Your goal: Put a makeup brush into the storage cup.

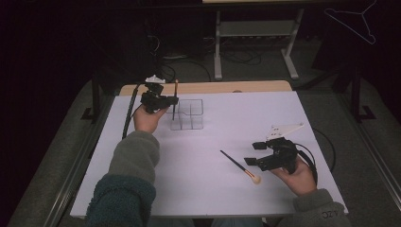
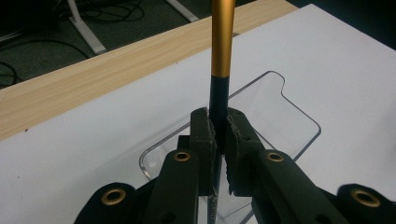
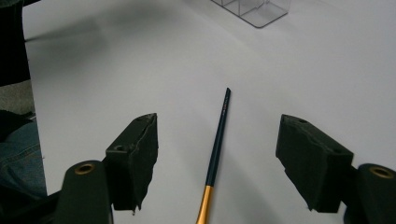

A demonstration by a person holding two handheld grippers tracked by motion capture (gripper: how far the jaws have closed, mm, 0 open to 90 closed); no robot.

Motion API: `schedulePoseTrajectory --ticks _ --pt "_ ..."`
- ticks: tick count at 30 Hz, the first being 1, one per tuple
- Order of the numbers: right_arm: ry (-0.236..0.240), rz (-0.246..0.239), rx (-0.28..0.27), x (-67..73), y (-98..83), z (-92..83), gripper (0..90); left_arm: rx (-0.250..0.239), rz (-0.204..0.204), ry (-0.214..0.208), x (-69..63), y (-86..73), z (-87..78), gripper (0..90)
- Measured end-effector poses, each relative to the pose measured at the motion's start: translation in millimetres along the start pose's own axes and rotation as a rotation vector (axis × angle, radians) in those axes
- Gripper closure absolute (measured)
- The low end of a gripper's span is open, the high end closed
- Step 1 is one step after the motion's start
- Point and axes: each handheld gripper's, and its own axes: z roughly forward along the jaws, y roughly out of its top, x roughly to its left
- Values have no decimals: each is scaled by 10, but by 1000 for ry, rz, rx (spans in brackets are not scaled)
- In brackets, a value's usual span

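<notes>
Left forearm in a fleecy sleeve runs up from the bottom left of the high view; the left hand (image 1: 144,118) is raised, wrist cocked, carrying the left gripper (image 1: 166,101) at upper left of centre. Its claw is clamped on a brush (image 1: 175,99), pads pinching the dark handle (image 2: 218,100). That brush stands near upright, long axis vertical, gold ferrule (image 2: 222,37) above the pads, lower end down in a clear plastic box (image 1: 188,114) on the white table (image 1: 227,189).

Box has dividers; it sits just right of the left gripper, nothing between them.

Centre right, low: a second brush (image 1: 239,166) lies flat on the table, long axis diagonal, thin tip toward upper left, pale bristle head (image 1: 256,179) toward lower right.

Right hand (image 1: 298,177) rests low at lower right, holding the right gripper (image 1: 254,153) level, pointing left. Its claw stands wide apart, empty, just beside the lying brush (image 3: 217,144), not touching it.
</notes>
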Motion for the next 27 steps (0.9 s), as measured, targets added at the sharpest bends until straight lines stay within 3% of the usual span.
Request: schedulePoseTrajectory --ticks 27 --pt "4 -17 2 -2 -5 19 286 38 7 0 -4 -75 41 803"
